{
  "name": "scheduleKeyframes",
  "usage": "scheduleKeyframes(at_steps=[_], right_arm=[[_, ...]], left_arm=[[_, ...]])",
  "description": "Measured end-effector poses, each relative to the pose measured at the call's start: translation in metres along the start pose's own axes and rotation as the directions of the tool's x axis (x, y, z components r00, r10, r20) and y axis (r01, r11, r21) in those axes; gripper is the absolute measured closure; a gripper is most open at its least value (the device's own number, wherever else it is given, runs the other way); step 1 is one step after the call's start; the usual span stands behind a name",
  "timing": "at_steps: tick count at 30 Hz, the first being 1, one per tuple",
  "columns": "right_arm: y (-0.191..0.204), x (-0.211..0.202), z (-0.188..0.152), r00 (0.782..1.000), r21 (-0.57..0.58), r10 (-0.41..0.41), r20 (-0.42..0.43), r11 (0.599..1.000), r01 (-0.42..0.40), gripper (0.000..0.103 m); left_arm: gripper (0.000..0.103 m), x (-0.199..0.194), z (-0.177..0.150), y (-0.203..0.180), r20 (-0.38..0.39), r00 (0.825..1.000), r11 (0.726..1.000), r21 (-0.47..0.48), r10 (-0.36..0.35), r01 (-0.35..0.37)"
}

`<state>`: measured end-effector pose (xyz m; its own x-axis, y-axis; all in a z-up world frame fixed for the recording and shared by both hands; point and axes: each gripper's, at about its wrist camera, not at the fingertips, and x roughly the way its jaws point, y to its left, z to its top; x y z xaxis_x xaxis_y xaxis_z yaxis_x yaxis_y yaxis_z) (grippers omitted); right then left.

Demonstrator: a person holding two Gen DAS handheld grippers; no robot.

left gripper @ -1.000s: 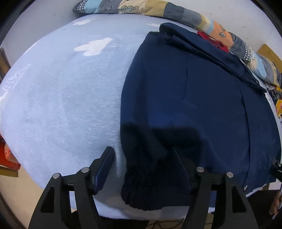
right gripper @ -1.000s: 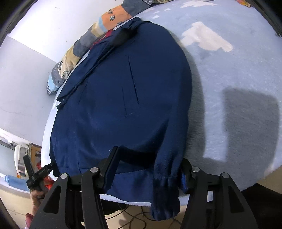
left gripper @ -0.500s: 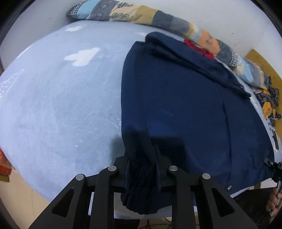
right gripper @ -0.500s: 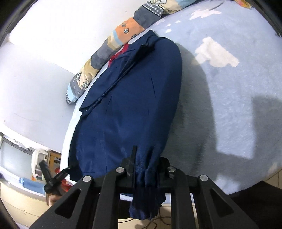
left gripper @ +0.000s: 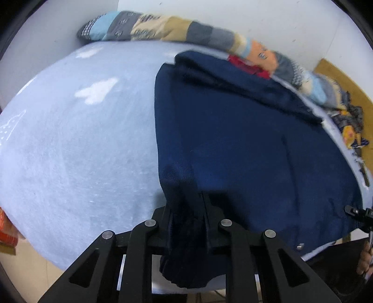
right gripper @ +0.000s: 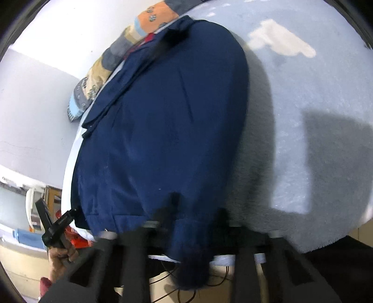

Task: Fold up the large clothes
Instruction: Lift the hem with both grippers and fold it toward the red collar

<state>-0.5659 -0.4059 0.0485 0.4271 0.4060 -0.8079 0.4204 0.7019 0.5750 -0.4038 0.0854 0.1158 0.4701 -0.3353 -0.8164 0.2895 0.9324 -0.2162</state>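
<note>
While clamped on navy jacket (left gripper: 244, 144) cuffs, left gripper (left gripper: 187, 223) — right gripper (right gripper: 193, 230), both closed.

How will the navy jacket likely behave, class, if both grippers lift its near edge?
Probably floppy: the navy jacket bunches and hangs limp below the left gripper. Likely draggy on the fuzzy blue blanket. The right gripper pinches similar drooping cloth.

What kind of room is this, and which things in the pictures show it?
Probably a bedroom. A navy jacket lies spread on a bed with a fleecy light blue blanket, and a long patchwork pillow rests along the plain white wall behind it.
</note>
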Motion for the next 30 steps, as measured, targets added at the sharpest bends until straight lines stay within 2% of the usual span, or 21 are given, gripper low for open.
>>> scheduleKeyframes(at_steps=[2,6,8,12,19,26,30], right_arm=[[0.000,-0.008,-0.001,0.999,0.021,0.035,0.025,0.999,-0.035,0.089],[-0.003,-0.032,-0.002,0.984,0.064,0.160,0.081,0.984,-0.166,0.091],[-0.001,-0.044,-0.004,0.960,0.062,0.260,0.101,0.962,-0.267,0.091],[0.006,-0.068,-0.007,0.930,0.022,0.349,0.116,0.935,-0.354,0.091],[0.013,-0.102,-0.019,0.898,-0.018,0.420,0.133,0.907,-0.422,0.091],[0.028,-0.143,-0.023,0.877,-0.089,0.452,0.159,0.892,-0.444,0.091],[0.031,-0.153,-0.018,0.863,-0.085,0.469,0.186,0.883,-0.462,0.091]], left_arm=[[0.086,-0.012,-0.004,0.007,0.025,0.999,0.998,-0.043,-0.046,0.047],[0.086,-0.036,-0.009,0.017,0.070,0.992,0.989,-0.097,-0.107,0.113],[0.086,-0.046,-0.012,0.017,0.086,0.989,0.986,-0.098,-0.124,0.132],[0.086,-0.074,-0.023,0.015,0.116,0.983,0.985,-0.081,-0.145,0.154],[0.086,-0.154,-0.047,0.038,0.201,0.966,0.977,-0.102,-0.163,0.186],[0.085,-0.206,-0.073,0.050,0.249,0.952,0.968,-0.130,-0.176,0.213],[0.085,-0.221,-0.070,0.048,0.278,0.942,0.964,-0.132,-0.189,0.232]])
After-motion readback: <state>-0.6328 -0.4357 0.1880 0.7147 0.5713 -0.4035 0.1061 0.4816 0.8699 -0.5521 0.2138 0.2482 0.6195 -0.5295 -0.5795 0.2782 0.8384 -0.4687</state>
